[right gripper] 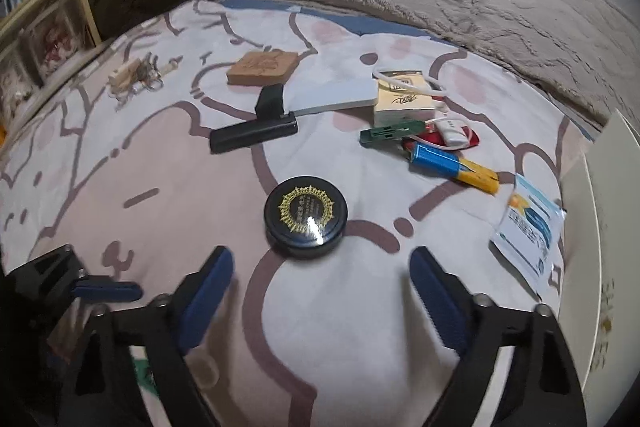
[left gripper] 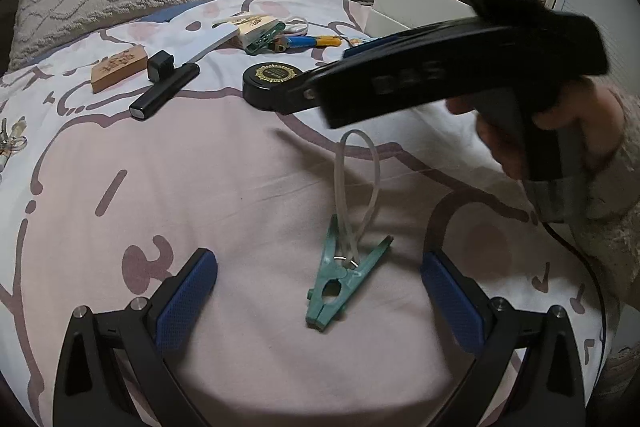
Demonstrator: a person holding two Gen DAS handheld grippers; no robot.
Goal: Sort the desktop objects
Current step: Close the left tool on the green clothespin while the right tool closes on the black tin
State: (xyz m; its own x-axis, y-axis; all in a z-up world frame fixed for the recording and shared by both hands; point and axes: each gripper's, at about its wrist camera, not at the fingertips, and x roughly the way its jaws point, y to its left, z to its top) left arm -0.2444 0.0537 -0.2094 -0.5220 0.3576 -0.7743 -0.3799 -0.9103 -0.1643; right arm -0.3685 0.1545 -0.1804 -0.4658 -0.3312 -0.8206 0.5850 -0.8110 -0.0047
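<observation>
Left wrist view: the left hand-held gripper [left gripper: 319, 301] is spread wide around a green clip [left gripper: 345, 277] lying low in the frame on the bed [left gripper: 160, 187], apparently ready to grab it.

Right wrist view: the right hand-held gripper [right gripper: 322, 293], spread and empty, faces a round black tin [right gripper: 306, 215] at centre.

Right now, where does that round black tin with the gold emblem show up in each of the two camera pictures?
Left wrist view: the round black tin lies above centre, partly hidden by the right hand-held gripper.
Right wrist view: it lies at centre, just ahead of the open blue pads.
Shared landmark: the black bar-shaped device, to the left of the tin in both.
</observation>
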